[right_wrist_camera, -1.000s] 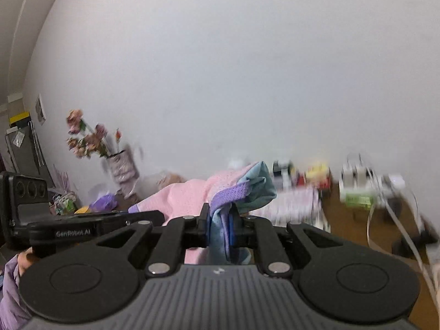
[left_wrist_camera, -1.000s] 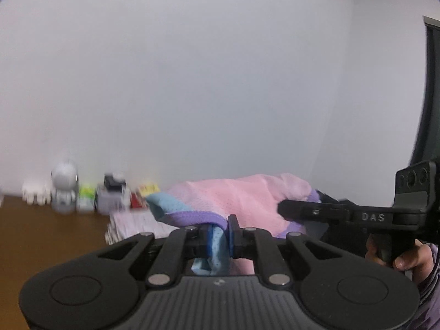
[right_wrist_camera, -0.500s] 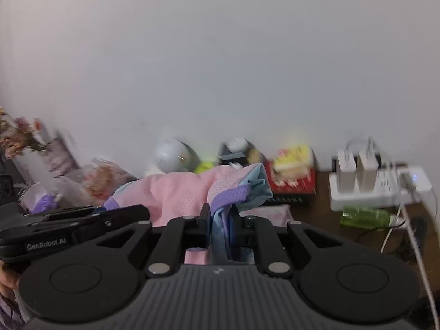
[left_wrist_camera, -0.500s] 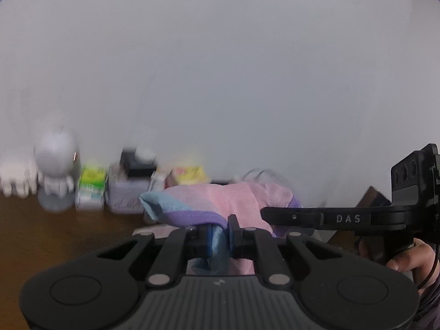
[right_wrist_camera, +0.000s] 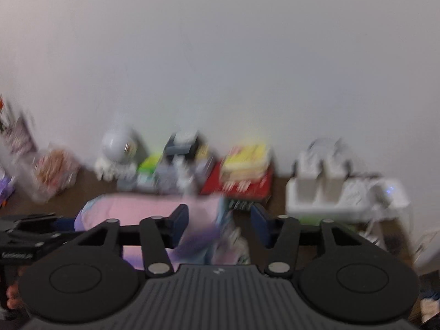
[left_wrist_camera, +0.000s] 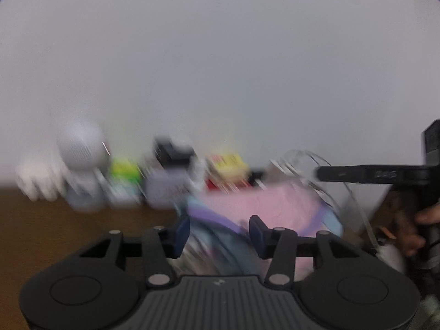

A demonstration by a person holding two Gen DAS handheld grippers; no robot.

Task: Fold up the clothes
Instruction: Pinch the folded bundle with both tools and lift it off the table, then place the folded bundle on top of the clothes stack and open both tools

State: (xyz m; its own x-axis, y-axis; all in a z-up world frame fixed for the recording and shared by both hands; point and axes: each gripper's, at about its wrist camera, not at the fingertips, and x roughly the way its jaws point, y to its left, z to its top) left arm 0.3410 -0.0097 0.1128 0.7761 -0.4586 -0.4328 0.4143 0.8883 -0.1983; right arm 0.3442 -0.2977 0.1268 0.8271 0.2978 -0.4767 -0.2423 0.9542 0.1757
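Both grippers now spread apart, soft pink garment point(left_wrist_camera: 264, 206) released, blurred

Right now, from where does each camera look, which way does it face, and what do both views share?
Left wrist: sits on the left gripper, faces along its open fingers to the pink garment, clutter and wall; the right gripper and hand show at right.
Right wrist: sits on the right gripper, faces the same wall; the left gripper shows at left.
Shared: the garment, the white round figure.
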